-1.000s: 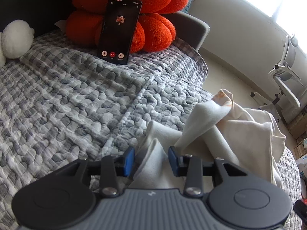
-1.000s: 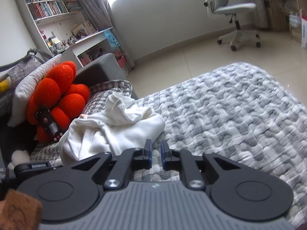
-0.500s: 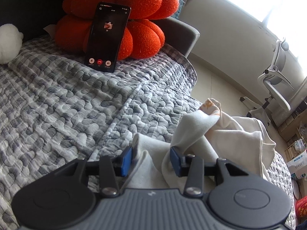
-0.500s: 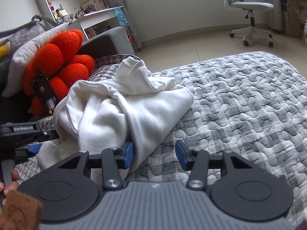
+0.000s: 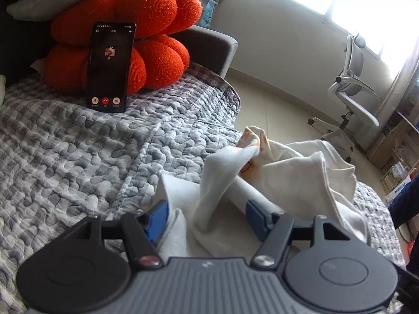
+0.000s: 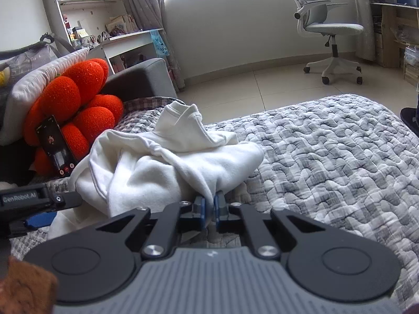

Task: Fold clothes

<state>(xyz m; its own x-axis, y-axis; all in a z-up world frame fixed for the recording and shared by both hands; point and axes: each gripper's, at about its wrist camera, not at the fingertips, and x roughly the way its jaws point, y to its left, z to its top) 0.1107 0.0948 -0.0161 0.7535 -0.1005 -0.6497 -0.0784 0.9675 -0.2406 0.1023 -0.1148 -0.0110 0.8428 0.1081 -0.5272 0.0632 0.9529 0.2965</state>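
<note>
A crumpled white garment [image 5: 288, 172] with an orange print lies heaped on the grey quilted bed [image 5: 65, 144]. My left gripper [image 5: 207, 216] sits low at the garment's near edge. Its jaws are opening, and a fold of the white cloth stands loosely between the blue pads [image 5: 158, 216] without being pinched. In the right wrist view the same garment [image 6: 157, 167] is piled just ahead. My right gripper [image 6: 209, 206] is shut on the garment's lower hem, with a thin fold squeezed between its pads.
A phone [image 5: 110, 68] with a call screen leans against an orange pumpkin cushion [image 5: 146, 26] at the head of the bed. A grey office chair [image 6: 332, 28] stands on the tiled floor beyond the bed's edge. A dark sleeve [image 5: 406, 196] shows at the right.
My right gripper moved up to the garment, spread its jaws, then shut on the hem. My left gripper's jaws have widened around the cloth and the hand has rolled slightly.
</note>
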